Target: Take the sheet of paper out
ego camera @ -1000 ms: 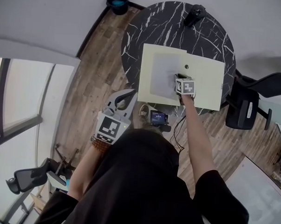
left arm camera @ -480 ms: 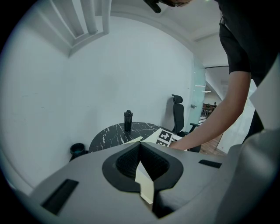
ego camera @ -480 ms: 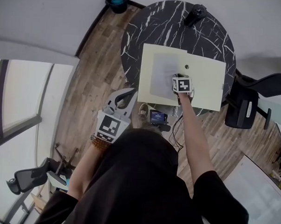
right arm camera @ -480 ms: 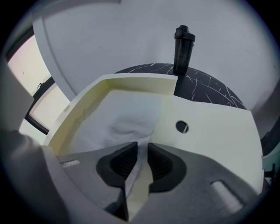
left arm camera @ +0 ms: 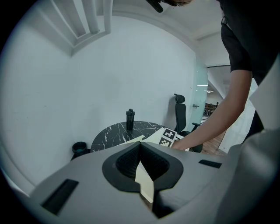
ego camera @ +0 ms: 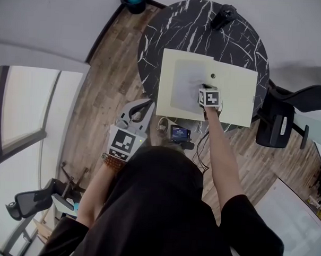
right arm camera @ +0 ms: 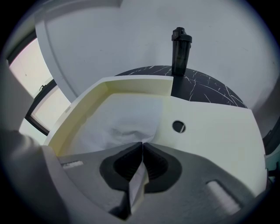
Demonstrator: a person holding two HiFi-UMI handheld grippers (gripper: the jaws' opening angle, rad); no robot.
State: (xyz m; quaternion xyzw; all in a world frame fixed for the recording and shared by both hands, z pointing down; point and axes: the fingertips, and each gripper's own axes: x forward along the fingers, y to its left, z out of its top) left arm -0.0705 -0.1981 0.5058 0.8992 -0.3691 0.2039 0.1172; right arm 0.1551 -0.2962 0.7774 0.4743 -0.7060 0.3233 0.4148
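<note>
Paper in right gripper, folder in left gripper

White sheet of paper, pale-yellow box, black table with white veins.

Round black marble table, white-veined, on a wood plank floor.

On it:
- A shallow cream box, its lid lying flat to the right, with a small round hole.
- A grey-white sheet of paper inside the box.
- A dark bottle at the far rim.

My right gripper has its tip at the sheet's near right corner. My left gripper is just beside the box's near left edge; contact cannot be told.

On the floor:
- A dark bin, blue inside.
- A black office chair.
- A small dark device.
</note>
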